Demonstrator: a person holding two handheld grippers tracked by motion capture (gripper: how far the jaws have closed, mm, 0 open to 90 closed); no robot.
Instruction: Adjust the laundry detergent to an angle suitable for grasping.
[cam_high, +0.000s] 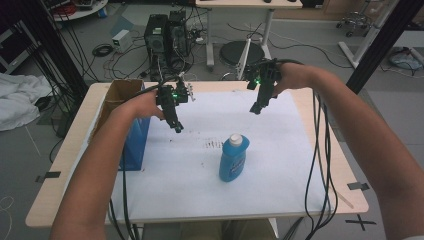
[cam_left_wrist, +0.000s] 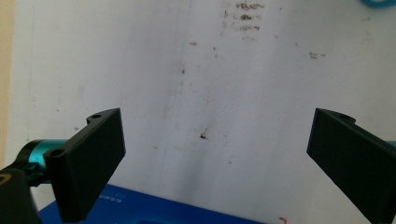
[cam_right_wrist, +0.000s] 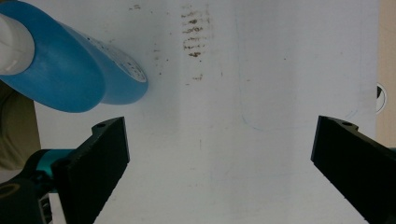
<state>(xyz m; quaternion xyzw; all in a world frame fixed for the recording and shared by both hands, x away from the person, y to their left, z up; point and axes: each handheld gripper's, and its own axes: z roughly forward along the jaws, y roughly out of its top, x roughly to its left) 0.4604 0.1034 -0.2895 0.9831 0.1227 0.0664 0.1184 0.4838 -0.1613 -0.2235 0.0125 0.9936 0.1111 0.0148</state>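
Nothing is being held yet, so the work looks to be at its very start: both tools are hovering above the white sheet (cam_high: 200, 165) covering the table, and the grasp and whatever follows it are still ahead.

Going from the left edge of the table: one open cardboard box (cam_high: 121, 91) is sitting at the far left corner, and one blue carton (cam_high: 135, 142) is standing just in front of it, along the left edge. The left gripper (cam_high: 177, 126) is hanging beside that carton, jaws spread wide with nothing between them; in the left gripper view its black fingers (cam_left_wrist: 88, 163) are framing bare sheet, with the carton's blue top at the bottom edge.

One blue bottle (cam_high: 233, 159) with a white cap is standing upright near the middle of the table, toward the near edge, untouched. The right gripper (cam_high: 256, 109) is hovering toward the far edge, well apart from the bottle, its jaws likewise wide apart and empty.

Count: two grippers, one bottle, one carton, one box.
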